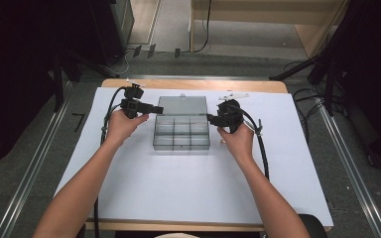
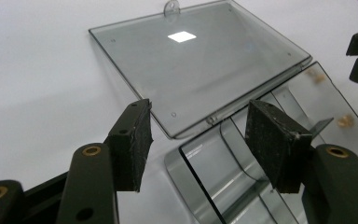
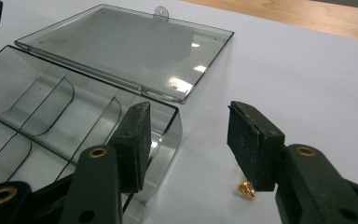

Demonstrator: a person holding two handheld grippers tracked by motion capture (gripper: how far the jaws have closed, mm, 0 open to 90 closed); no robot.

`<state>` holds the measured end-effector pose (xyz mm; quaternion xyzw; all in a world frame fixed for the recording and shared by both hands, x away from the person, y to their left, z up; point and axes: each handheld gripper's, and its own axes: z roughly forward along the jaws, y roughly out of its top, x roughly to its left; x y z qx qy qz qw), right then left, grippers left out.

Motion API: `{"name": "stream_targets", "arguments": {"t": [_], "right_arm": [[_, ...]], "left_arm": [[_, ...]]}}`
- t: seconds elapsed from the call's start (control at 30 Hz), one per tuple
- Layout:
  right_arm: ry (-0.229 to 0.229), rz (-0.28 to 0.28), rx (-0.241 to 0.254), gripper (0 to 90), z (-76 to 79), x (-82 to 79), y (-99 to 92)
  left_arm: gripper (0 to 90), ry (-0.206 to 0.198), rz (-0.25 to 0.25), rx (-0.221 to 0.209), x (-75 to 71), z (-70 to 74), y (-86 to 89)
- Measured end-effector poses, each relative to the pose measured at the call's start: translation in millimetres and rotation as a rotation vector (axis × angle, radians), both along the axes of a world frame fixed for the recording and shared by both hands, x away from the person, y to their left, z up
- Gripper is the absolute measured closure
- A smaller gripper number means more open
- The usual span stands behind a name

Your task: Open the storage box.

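Your clear compartment box (image 1: 181, 134) sits mid-desk, nearer the far edge, with its lid (image 1: 182, 105) swung fully open and lying flat on the white sheet (image 1: 178, 188) on the far side of the tray. Your left tongs (image 1: 159, 107) hover at the box's far-left corner, by the hinge; jaws apart, nothing gripped. In the left gripper view the pads straddle the hinge corner w/o touching it. Your right tongs (image 1: 209, 118) sit just off the box's right wall, also released, empty. In the right gripper view one pad hangs over the tray's end wall, the other over bare sheet; a small gold part (image 3: 246, 189) lies on the sheet just beside the box, under that pad. Compartments look empty, though small brownish specks show through the far wall in the left gripper view.
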<state>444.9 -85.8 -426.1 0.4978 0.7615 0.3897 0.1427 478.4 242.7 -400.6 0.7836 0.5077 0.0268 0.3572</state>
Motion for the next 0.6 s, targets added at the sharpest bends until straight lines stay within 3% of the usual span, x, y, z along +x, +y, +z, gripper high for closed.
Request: {"name": "stream_targets", "arguments": {"t": [0.17, 0.37, 0.6], "right_arm": [[0.000, 0.003, 0.007, 51.8, -1.1, -11.8, -10.2], [-0.009, 0.019, 0.002, 52.8, -2.1, -24.0, -18.4], [-0.006, 0.036, -0.011, 54.0, -5.9, -35.0, -25.0]], "left_arm": [[41.5, -0.026, -0.019, 0.003, -11.8, 3.9, -1.6], [41.7, -0.054, -0.004, -0.010, -21.6, 6.4, 0.0], [41.2, -0.031, -0.012, 0.008, -29.5, 3.0, 2.6]]}}
